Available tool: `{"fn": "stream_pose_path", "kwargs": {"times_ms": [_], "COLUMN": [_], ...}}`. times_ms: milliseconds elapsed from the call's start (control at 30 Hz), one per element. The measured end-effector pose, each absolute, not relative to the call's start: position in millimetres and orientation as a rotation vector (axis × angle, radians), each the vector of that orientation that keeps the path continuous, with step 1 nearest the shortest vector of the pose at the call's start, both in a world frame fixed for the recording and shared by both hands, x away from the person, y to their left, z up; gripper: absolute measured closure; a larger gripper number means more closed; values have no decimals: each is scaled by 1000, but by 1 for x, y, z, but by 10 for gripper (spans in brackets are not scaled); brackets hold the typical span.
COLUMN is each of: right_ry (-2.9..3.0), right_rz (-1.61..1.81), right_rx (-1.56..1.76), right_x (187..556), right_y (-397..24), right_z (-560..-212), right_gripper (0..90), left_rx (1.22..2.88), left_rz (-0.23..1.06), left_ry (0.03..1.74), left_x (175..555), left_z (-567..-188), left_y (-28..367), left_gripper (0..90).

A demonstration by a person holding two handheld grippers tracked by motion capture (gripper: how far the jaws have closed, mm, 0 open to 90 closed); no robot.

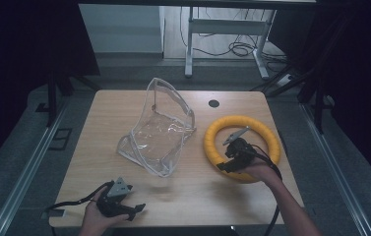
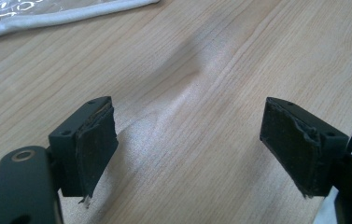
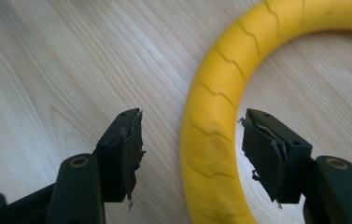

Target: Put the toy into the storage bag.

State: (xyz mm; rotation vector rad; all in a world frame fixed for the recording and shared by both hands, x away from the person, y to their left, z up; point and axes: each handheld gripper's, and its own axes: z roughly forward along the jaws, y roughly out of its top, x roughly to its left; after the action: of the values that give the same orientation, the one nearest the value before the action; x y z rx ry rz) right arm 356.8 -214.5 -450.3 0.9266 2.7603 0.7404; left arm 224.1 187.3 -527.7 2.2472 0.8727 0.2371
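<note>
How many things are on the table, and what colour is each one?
Yellow ring: 1
See-through plastic bag: 1
Black tools: 2, the left tool and the right tool
Total: 4

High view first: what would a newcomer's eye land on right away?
The bright yellow ring on the right side of the wooden table stands out most. The right gripper straddles its near rim with a gap at each pad. Next comes the clear plastic bag, propped open at the table's middle, while the left gripper sits open over bare wood at the near left edge.
</note>
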Motion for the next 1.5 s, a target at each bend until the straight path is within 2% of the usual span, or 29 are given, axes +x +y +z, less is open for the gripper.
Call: {"fn": "stream_pose_path", "kwargs": {"times_ms": [600,967,1500], "right_ry": [2854,2878,2934], "right_rz": [406,324,269], "right_rx": [911,928,856], "right_x": [366,375,380], "right_y": [-214,-213,-205], "right_z": [-487,-495,-501], "right_gripper": [359,364,461], "left_rx": [2249,2253,2257], "left_rz": [230,233,234], "left_ry": [876,871,868], "left_x": [225,225,224], "left_z": [-529,-528,-528], "left_y": [186,187,187], "left_gripper": [185,185,185]}}
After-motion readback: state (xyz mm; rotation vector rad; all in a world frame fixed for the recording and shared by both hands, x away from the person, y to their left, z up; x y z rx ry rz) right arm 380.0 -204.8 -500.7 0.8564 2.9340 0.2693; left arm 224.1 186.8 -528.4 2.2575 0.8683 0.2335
